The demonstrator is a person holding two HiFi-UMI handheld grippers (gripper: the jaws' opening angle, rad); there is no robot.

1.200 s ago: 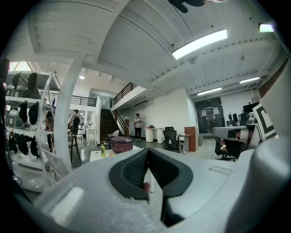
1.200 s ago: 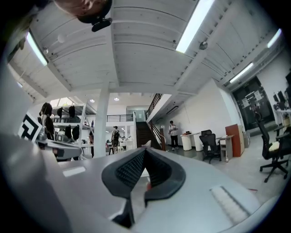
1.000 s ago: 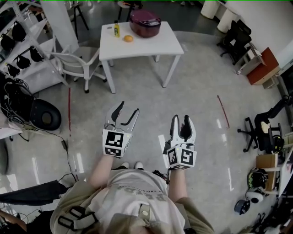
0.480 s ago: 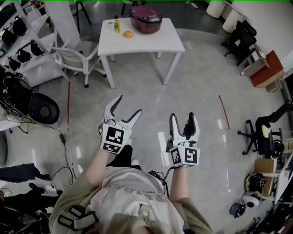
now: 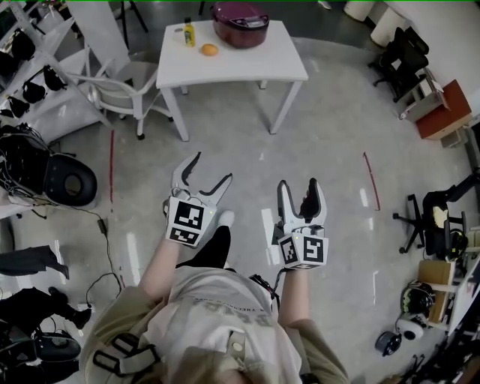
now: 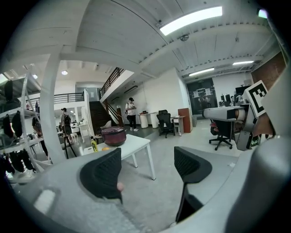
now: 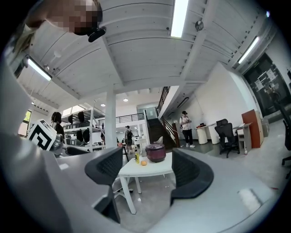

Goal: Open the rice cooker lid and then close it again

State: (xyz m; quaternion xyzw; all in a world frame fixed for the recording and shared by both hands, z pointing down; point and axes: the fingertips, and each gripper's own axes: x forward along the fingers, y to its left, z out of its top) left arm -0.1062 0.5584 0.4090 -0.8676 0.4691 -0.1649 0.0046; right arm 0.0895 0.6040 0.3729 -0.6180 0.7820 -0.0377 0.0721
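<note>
The round maroon rice cooker (image 5: 240, 22) sits lid-shut; left gripper (image 5: 211, 167) and right gripper (image 5: 298, 184) jaws, just opened, stand empty.

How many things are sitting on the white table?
3: the rice cooker at the far edge, a yellow bottle left of it, an orange beside the bottle. Smaller things may be hidden.

Left gripper (image 5: 211, 169), right gripper (image 5: 298, 185): side by side ahead of torso (image 5: 217, 322), bare forearms (image 5: 160, 264) extended, pointing forward. Both sets of jaws apart, just been opening, nothing between them.
</note>
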